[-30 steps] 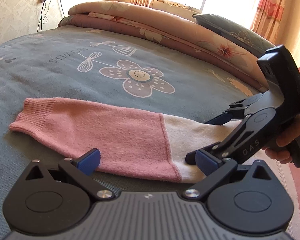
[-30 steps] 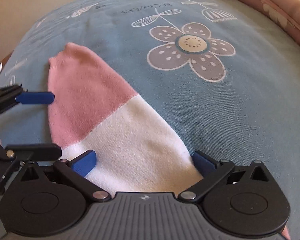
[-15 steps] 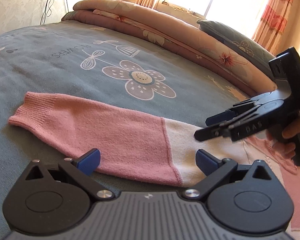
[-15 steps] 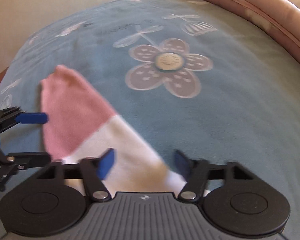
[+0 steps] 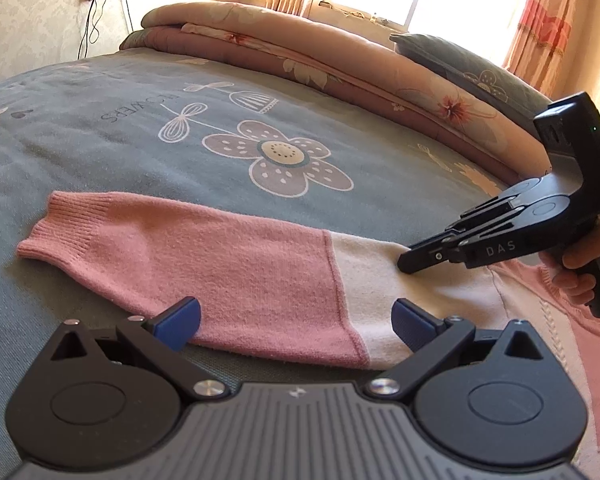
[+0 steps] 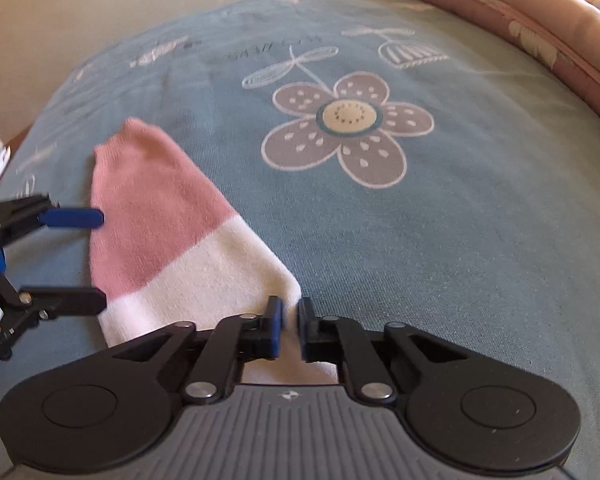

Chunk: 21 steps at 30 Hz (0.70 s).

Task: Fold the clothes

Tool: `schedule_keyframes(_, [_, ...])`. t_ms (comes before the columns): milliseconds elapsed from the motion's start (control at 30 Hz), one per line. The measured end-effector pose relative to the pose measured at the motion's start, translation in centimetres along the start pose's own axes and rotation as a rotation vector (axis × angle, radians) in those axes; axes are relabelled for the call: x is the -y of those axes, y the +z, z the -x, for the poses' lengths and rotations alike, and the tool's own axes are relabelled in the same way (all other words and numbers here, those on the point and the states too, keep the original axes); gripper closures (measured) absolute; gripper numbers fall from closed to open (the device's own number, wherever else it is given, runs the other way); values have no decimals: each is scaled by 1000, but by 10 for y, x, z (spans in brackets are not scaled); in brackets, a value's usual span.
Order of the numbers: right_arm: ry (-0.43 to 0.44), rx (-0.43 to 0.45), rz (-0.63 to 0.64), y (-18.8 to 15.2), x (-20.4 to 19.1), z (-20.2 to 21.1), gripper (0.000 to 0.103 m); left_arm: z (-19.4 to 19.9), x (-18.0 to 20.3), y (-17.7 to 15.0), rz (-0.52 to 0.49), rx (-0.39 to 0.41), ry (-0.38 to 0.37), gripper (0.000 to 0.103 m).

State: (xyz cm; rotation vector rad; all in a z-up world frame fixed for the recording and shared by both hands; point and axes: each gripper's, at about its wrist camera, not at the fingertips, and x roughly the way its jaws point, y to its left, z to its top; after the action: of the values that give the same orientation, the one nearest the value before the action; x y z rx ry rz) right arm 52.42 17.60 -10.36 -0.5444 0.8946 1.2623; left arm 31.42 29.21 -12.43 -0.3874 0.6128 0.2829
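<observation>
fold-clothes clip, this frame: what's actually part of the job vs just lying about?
In the job:
- sweater sleeve, pink with a white upper part
- right claw, shut on the white part
- left claw, open at the sleeve's near edge

Lying about:
- folded quilt
- pillow
- flowered bedspread
- curtains

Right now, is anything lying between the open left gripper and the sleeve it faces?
Nothing visible. The left gripper stands open right at the near edge of the pink-and-white sleeve, with only bare bedspread around. The right gripper is shut on the sleeve's white part.
</observation>
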Motion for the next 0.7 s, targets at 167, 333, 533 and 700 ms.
schedule_keyframes(167, [-54,34,-33,2,1,-6,94,0,-1,0,9,3,-5,2])
schedule_keyframes(333, [-121,53,-103,1,0,3,80,2,-3,3,23,6,-11,2])
schedule_keyframes(533, [-120,82,-86,-25,-31,40,80,16,-13,11,62,52,-4,2])
schedule_keyframes(700, [-104,-4,-81,-49,-55,19,78,22,-21,17,66,68,38,2])
